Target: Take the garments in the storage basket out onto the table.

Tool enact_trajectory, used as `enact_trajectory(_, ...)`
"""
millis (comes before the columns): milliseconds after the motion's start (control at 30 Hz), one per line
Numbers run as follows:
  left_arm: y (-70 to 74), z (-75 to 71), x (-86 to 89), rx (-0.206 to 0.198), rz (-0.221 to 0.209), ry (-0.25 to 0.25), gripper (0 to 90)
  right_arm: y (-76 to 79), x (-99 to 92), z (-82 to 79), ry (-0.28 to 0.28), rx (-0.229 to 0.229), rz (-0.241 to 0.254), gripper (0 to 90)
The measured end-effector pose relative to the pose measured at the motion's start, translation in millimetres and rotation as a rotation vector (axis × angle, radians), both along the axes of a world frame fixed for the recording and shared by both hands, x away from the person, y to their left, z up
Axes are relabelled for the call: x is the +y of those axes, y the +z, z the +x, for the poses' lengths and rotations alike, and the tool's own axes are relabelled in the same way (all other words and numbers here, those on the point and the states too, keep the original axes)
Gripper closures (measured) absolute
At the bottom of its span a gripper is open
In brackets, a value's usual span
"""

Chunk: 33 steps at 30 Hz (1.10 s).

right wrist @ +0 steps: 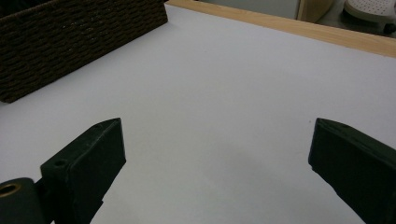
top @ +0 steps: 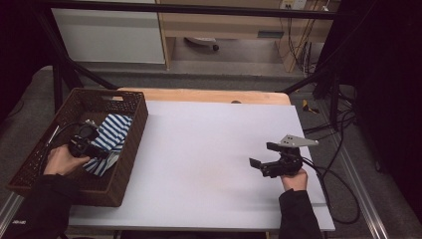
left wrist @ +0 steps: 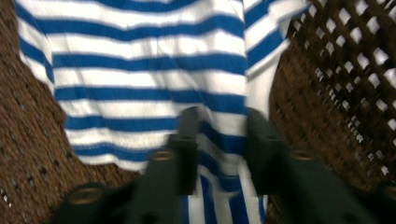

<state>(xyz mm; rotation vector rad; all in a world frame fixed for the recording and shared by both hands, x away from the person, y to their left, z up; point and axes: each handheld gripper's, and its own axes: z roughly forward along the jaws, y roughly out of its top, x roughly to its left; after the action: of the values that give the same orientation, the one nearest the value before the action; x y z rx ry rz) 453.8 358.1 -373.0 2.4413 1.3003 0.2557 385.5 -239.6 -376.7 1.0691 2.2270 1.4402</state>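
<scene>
The left gripper (left wrist: 217, 144) is down inside the basket (top: 135, 130), its two black jaws a narrow gap apart with a fold of the blue-and-white striped cloth (left wrist: 149, 79) lying between them. From the left gripper view the picture is blurred, and I cannot tell whether the pads are pressing on that fold or just standing either side of it. In the high view the same gripper (top: 92, 149) sits at the near edge of the cloth (top: 110, 137), with the person's left hand (top: 62, 160) wrapped around it.

The cloth lies crumpled on the floor of the dark woven basket, which stands at the left end of the table (top: 209, 149).

Well away to the right, the right gripper (top: 263, 155) hovers over the bare white tabletop, jaws spread wide with nothing between them; its own view shows the basket's wall (right wrist: 74, 42) off to one side.
</scene>
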Motion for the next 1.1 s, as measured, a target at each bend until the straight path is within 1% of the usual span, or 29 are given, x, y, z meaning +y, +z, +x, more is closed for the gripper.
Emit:
enact_trajectory(67,6.9,1.6,-2.0,-0.045,-0.029,0.004,50.2,0.1,-0.1,-0.1,0.001,-0.001,0.001,4.3)
enact_trajectory(100,10.5,2.4,-3.8,-0.073,-0.025,0.011,40.3,0.1,-0.1,0.0,0.001,-0.001,0.001,4.3)
enact_trajectory(133,13.6,3.4,-6.0,-0.097,-0.022,0.018,32.3,0.0,-0.1,0.0,0.0,-0.001,0.001,4.3)
enact_trajectory(167,16.0,5.0,-7.6,-0.113,-0.026,0.026,26.8,0.0,0.0,0.0,0.0,0.001,0.0,4.3)
enact_trajectory(200,17.1,6.9,-9.0,-0.131,-0.031,0.039,23.5,-0.1,0.1,0.1,0.001,0.001,0.0,4.3)
enact_trajectory(233,17.3,8.5,-9.8,-0.141,-0.037,0.046,19.8,-0.1,0.1,0.2,0.002,0.0,-0.001,4.4)
enact_trajectory(267,16.6,11.5,-10.6,-0.147,-0.044,0.055,18.8,-0.2,0.1,0.3,0.002,0.0,0.0,4.4)
enact_trajectory(300,15.4,13.6,-10.9,-0.15,-0.045,0.064,17.5,-0.1,0.1,0.3,0.003,0.0,0.0,4.3)
enact_trajectory(333,13.3,17.0,-11.1,-0.153,-0.036,0.079,15.4,-0.1,0.1,0.1,0.002,0.001,0.0,4.3)
enact_trajectory(400,8.6,21.6,-10.5,-0.156,-0.038,0.099,10.8,0.0,-0.1,0.1,0.001,0.0,0.0,4.3)
enact_trajectory(433,6.6,22.9,-10.6,-0.155,-0.038,0.102,10.8,0.0,-0.1,0.1,0.001,0.0,0.0,4.3)
enact_trajectory(500,1.2,25.4,-11.7,-0.152,-0.024,0.104,10.7,0.1,-0.1,0.2,0.002,0.0,-0.001,4.3)
enact_trajectory(533,-1.7,26.4,-12.5,-0.142,-0.021,0.099,10.8,0.1,-0.2,0.2,0.001,0.0,-0.001,4.4)
enact_trajectory(600,-4.5,27.3,-14.2,-0.135,-0.003,0.095,10.8,0.0,-0.2,0.3,0.001,0.0,0.0,4.3)
enact_trajectory(667,-6.8,27.9,-14.9,-0.126,-0.012,0.09,11.4,0.0,-0.1,0.3,0.002,0.0,0.001,4.3)
enact_trajectory(733,-10.5,29.2,-15.9,-0.115,-0.011,0.087,13.2,0.0,0.0,0.2,0.002,0.0,0.0,4.3)
enact_trajectory(833,-15.4,30.8,-17.8,-0.098,-0.002,0.081,17.6,0.1,-0.1,0.0,0.002,-0.001,0.001,4.3)
enact_trajectory(900,-17.7,31.3,-18.3,-0.083,-0.005,0.078,23.4,0.3,-0.4,-0.1,0.002,-0.001,0.002,4.3)
enact_trajectory(1000,-22.2,32.4,-18.4,-0.064,0.019,0.078,25.3,0.1,-0.4,0.0,0.001,-0.001,0.0,4.3)
enact_trajectory(1033,-23.0,32.6,-18.2,-0.06,0.02,0.08,27.9,0.0,-0.1,0.1,0.0,0.001,0.0,4.3)
enact_trajectory(1067,-23.8,32.9,-17.7,-0.051,0.012,0.081,29.2,-0.2,0.0,0.2,0.001,0.001,-0.001,4.3)
enact_trajectory(1100,-24.4,32.9,-17.6,-0.047,0.007,0.082,32.9,-0.4,0.2,0.4,0.001,-0.001,-0.002,4.3)
